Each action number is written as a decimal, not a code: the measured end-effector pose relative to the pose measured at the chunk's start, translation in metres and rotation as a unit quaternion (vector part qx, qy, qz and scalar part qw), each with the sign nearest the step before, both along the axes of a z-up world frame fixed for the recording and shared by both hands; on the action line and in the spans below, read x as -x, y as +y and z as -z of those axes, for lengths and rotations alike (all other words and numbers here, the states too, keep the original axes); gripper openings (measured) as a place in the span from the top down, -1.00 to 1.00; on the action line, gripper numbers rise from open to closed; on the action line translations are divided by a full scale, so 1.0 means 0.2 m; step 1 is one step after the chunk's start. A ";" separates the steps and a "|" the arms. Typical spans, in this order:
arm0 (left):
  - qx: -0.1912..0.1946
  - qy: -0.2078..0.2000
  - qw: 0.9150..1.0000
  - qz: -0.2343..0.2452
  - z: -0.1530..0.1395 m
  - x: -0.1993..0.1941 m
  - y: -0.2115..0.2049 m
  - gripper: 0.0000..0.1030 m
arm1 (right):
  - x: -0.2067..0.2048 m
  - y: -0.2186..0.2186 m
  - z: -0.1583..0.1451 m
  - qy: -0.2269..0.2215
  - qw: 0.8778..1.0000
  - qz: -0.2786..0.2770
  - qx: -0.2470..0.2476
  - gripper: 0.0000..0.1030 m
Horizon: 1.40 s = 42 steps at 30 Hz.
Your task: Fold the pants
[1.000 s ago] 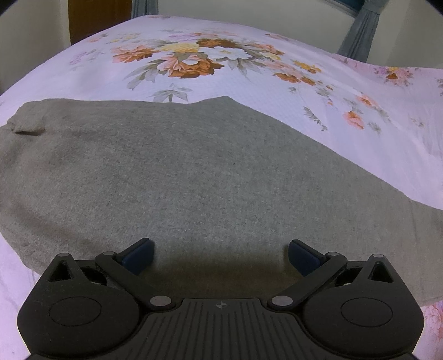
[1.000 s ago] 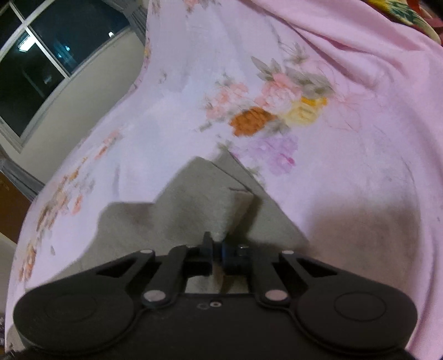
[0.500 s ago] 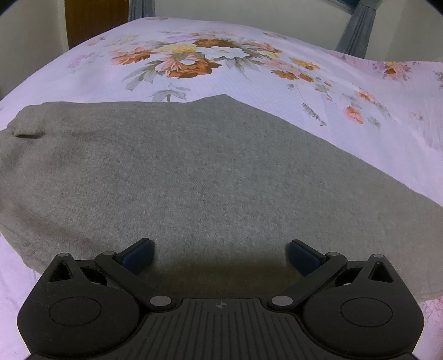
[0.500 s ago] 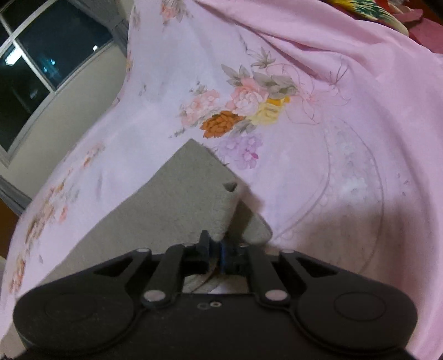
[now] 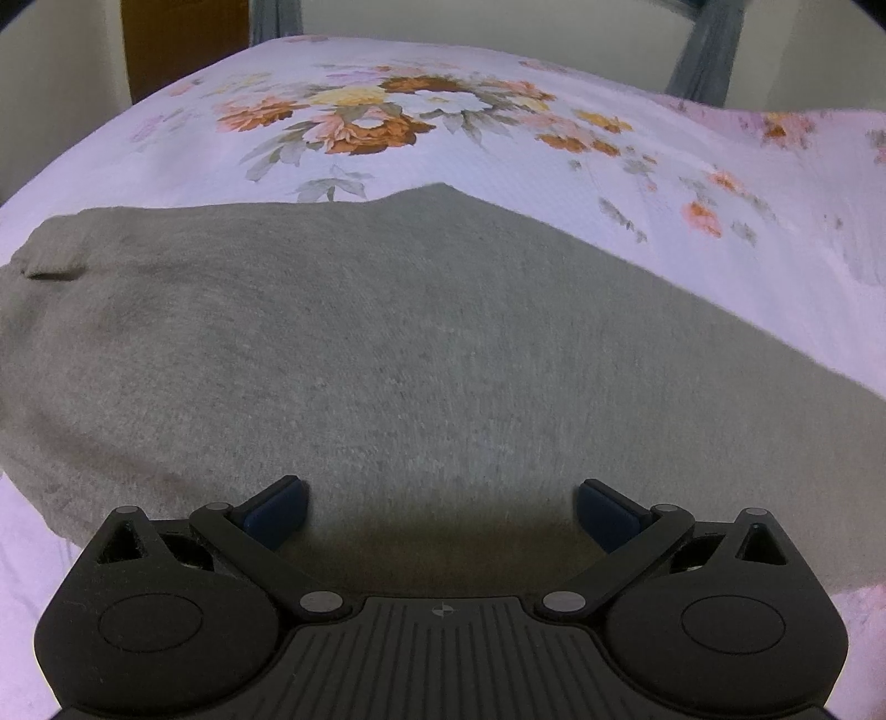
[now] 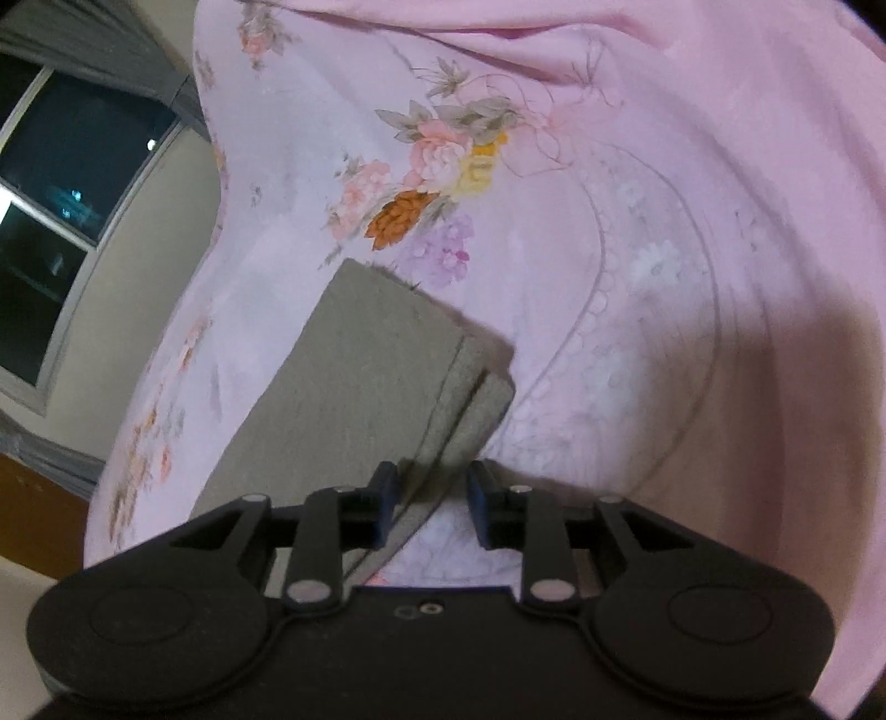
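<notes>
Grey pants (image 5: pixel 387 343) lie flat on a pink floral bedsheet (image 5: pixel 498 144), the waistband at the far left of the left wrist view. My left gripper (image 5: pixel 441 512) is open and empty, hovering low over the near edge of the seat area. In the right wrist view the two leg ends (image 6: pixel 387 360) lie stacked one on the other on the sheet. My right gripper (image 6: pixel 431 507) is open, its jaws a little apart on either side of the cuff edges, no longer pinching the cloth.
The bedsheet (image 6: pixel 664 221) rises in pink folds at the far right of the right wrist view. A dark window (image 6: pixel 61 210) and grey curtains are at the left. A wooden door (image 5: pixel 183 44) and wall stand beyond the bed.
My right gripper opened and let go of the leg end, which now lies flat on the lower leg. The left gripper barely moved.
</notes>
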<state>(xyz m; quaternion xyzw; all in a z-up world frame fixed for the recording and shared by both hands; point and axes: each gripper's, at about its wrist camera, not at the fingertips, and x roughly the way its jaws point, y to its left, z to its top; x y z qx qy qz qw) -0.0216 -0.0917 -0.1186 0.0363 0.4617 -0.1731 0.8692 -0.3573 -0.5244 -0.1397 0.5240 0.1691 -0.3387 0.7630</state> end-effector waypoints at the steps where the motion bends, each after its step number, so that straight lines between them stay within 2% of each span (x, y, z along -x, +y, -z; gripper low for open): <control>1: -0.008 -0.002 1.000 0.003 0.00 0.01 -0.01 -0.99 | -0.01 -0.02 0.01 -0.012 1.000 0.008 -0.006 0.39; 3: -0.021 -0.006 1.000 0.007 0.01 0.01 -0.03 -0.99 | -0.05 -0.06 0.02 -0.017 1.000 0.015 -0.006 0.45; 5: -0.030 -0.010 0.999 0.007 0.01 0.02 -0.05 -0.99 | -0.10 -0.07 0.01 -0.002 1.000 0.010 0.006 0.60; 7: -0.033 -0.009 0.999 0.006 0.01 0.02 -0.05 -0.99 | -0.14 -0.06 -0.02 0.023 0.999 0.000 0.032 0.70; 10: -0.029 -0.005 1.000 0.003 0.01 0.01 -0.05 -0.99 | -0.19 0.01 -0.18 0.011 0.994 -0.022 0.105 0.72; 15: 0.005 0.007 1.000 -0.007 -0.03 -0.02 0.02 -0.99 | -0.44 0.23 -0.46 -0.031 0.976 -0.116 0.182 0.73; 20: 0.036 0.004 0.999 -0.024 -0.09 -0.03 0.13 -0.99 | -0.82 0.58 -0.59 -0.070 0.948 -0.240 0.198 0.74; 23: 0.046 0.001 0.998 -0.037 -0.13 -0.05 0.21 -0.99 | -1.03 0.82 -0.56 -0.072 0.928 -0.312 0.190 0.74; 27: 0.055 0.000 0.996 -0.064 -0.15 -0.10 0.34 -0.99 | -1.26 1.14 -0.39 -0.051 0.902 -0.396 0.163 0.74; 29: 0.062 0.007 0.996 -0.071 -0.14 -0.12 0.38 -0.99 | -1.34 1.29 -0.28 -0.017 0.885 -0.436 0.160 0.70; 31: 0.072 0.016 0.995 -0.072 -0.14 -0.13 0.40 -0.99 | -1.37 1.38 -0.19 0.026 0.871 -0.460 0.169 0.47; 32: 0.082 0.024 0.994 -0.068 -0.13 -0.13 0.40 -0.99 | -1.38 1.39 -0.15 0.044 0.868 -0.466 0.169 0.45; 33: 0.091 0.030 0.993 -0.063 -0.13 -0.13 0.40 -0.99 | -1.37 1.39 -0.14 0.040 0.867 -0.468 0.167 0.34; 34: 0.101 0.039 0.993 -0.055 -0.13 -0.13 0.39 -0.99 | -1.36 1.38 -0.16 0.031 0.866 -0.471 0.162 0.00; 36: 0.128 0.064 0.989 -0.038 -0.11 -0.13 0.35 -0.99 | -1.32 1.35 -0.21 0.015 0.865 -0.476 0.155 -0.38; 38: 0.161 0.093 0.982 -0.024 -0.10 -0.12 0.31 -0.99 | -1.26 1.30 -0.29 -0.008 0.863 -0.475 0.171 -0.22; 42: 0.200 0.149 0.968 -0.008 -0.04 -0.10 0.22 -0.99 | -1.10 1.18 -0.37 -0.019 0.887 -0.419 0.193 -0.23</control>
